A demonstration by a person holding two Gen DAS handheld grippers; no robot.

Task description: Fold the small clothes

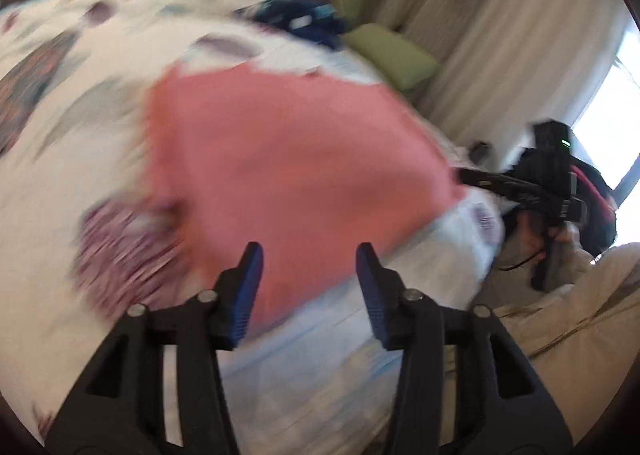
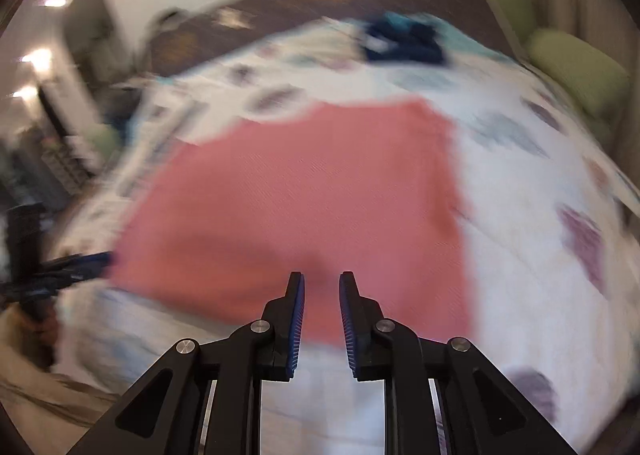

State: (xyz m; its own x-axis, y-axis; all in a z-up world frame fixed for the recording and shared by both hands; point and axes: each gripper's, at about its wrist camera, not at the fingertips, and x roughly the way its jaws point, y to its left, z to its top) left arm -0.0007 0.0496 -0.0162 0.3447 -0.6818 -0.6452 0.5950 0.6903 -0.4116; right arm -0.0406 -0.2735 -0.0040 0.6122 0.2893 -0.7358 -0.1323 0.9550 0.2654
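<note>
Flat pink knit cloth (image 2: pixel 304 199) on bed: soft, limp; pinch corners. Left gripper (image 1: pixel 310 255) and right gripper (image 2: pixel 322 283) fingers apart, empty.

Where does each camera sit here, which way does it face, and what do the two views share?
Left wrist: on the left gripper, angled down over the bed at the pink cloth; its own open fingers show, with the right gripper and a hand at right.
Right wrist: on the right gripper, angled down at the pink cloth; its own slightly parted fingers show, empty, with the left gripper at left.
Shared: the cloth, the patterned bed cover, a dark blue garment, green cushions.
</note>
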